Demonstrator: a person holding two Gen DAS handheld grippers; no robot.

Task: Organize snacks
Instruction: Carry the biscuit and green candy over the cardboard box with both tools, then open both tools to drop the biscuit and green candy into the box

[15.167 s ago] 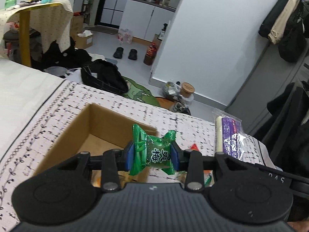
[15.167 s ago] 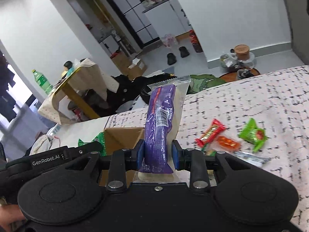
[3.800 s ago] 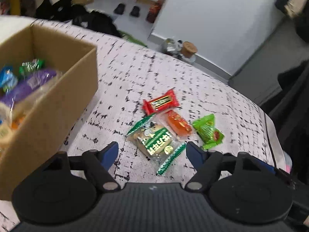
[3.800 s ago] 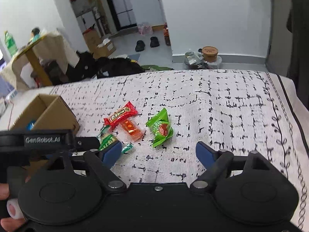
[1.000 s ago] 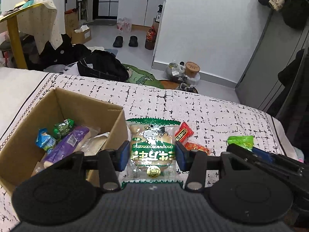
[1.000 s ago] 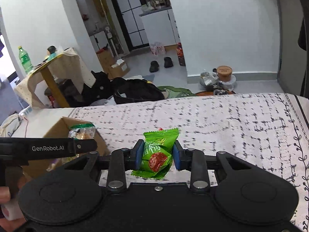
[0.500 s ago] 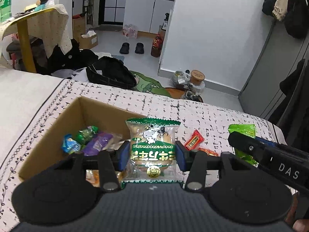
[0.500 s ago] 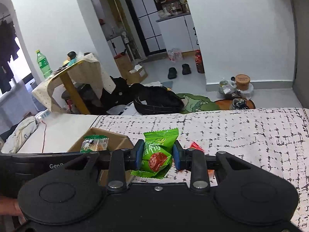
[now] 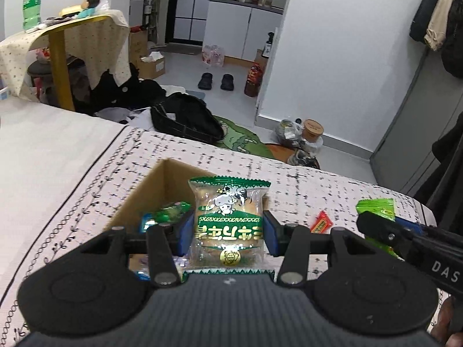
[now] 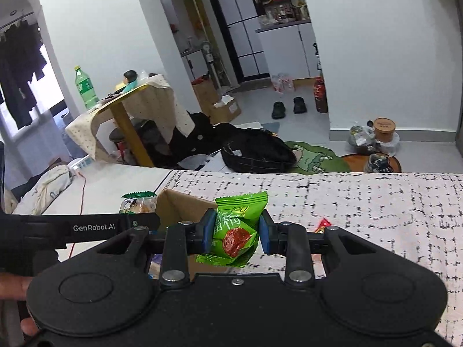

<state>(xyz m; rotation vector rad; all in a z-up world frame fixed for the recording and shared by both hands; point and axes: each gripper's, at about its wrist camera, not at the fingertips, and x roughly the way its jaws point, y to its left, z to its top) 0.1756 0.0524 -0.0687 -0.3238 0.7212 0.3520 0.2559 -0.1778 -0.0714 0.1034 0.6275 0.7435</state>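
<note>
In the left wrist view, the left gripper [image 9: 228, 232] is pointing forward and downward over the cardboard box [image 9: 170, 182], its blue pads pressing both sides of a clear biscuit packet [image 9: 229, 222] with a green band of print, which is hanging upside down between them. The packet is hiding much of the box's inside; only a green sweet [image 9: 170, 211] and a blue wrapper [image 9: 147, 221] are showing past the left finger. The box is sitting on a patterned bedspread [image 9: 303, 190]. A red snack bar [image 9: 321, 222] is lying on the cloth to the right, partly covered by the finger linkage. The right gripper is reaching in at the right edge, cut off, its green packet half hidden behind it.

In the right wrist view, the right gripper [image 10: 235, 232] is tilting gently downward, its narrow jaws clamping a green snack packet [image 10: 235, 227] with a red picture. The box's far corner is peeking out behind it, the rest masked by the tool. The left gripper's black body is crossing at the left, the biscuit packet's top just showing above it. A person's fingers [image 10: 13, 286] are appearing at the lower left, cropped by the frame.
</note>
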